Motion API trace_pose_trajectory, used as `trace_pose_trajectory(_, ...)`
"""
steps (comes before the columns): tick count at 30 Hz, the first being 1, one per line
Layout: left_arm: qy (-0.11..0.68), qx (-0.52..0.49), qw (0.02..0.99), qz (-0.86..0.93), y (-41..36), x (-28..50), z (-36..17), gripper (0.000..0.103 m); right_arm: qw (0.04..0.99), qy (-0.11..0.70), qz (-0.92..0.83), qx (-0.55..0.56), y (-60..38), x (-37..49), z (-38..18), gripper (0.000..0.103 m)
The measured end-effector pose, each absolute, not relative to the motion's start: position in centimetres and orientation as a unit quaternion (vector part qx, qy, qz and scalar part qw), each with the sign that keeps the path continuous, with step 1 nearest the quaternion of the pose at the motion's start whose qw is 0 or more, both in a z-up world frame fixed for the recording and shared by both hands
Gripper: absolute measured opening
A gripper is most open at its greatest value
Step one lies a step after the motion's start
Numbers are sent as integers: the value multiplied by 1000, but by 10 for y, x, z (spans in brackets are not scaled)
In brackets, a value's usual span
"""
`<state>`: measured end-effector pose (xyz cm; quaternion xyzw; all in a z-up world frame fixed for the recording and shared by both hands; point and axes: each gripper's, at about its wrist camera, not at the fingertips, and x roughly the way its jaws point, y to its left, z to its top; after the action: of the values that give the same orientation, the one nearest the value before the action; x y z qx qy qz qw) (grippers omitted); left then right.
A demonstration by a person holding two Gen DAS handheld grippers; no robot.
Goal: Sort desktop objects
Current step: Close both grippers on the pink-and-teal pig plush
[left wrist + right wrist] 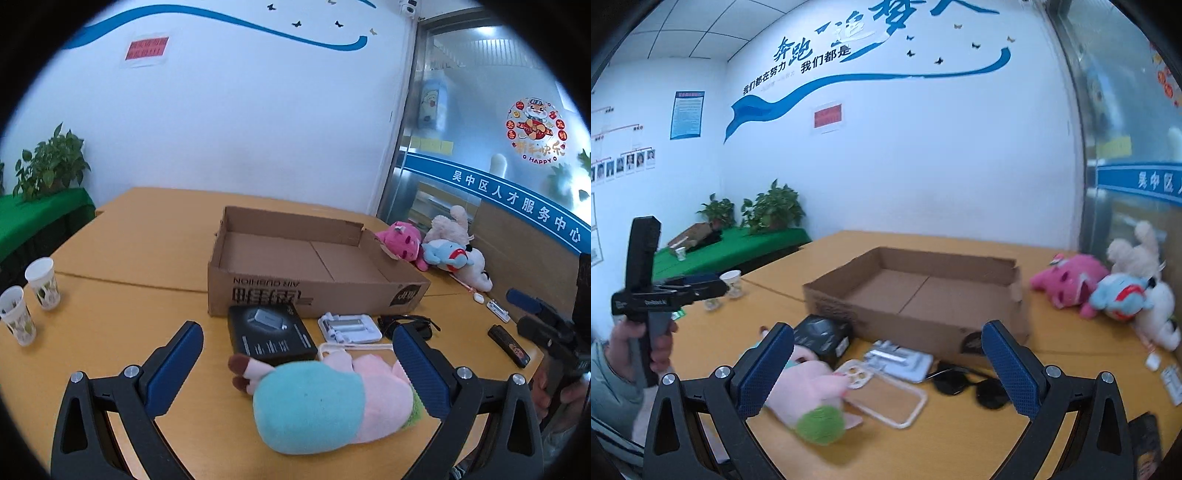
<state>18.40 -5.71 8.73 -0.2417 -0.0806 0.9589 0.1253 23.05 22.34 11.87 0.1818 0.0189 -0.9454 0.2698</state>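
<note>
Plush toy in teal and pink lies on the bench nearest us, between the wide-spread fingers of our left hand-held gripper, untouched. Our right hand-held gripper also stands wide, holding nothing, above a clear phone case and sunglasses. Beyond sit a black box, then the open cardboard box, with more soft toys beside it.

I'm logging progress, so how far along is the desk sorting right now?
Nothing looks sorted yet: the cardboard box is empty. In hand: nothing, though the open left gripper brackets the pink-and-teal plush. The right gripper is open too. Left: plush, black box, sunglasses, phone case.
</note>
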Motion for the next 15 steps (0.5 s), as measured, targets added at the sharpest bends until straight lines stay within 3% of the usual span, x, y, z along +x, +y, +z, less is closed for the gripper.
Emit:
trace_pose_trajectory(7,-75,-280,143,946,-54,171,57,103,294,65,-911,281,146,230,50,103)
trace_pose_trajectory(15,-112,-357,194,907,-56,139,5,101,289,85,-887,350,124,208,1,103)
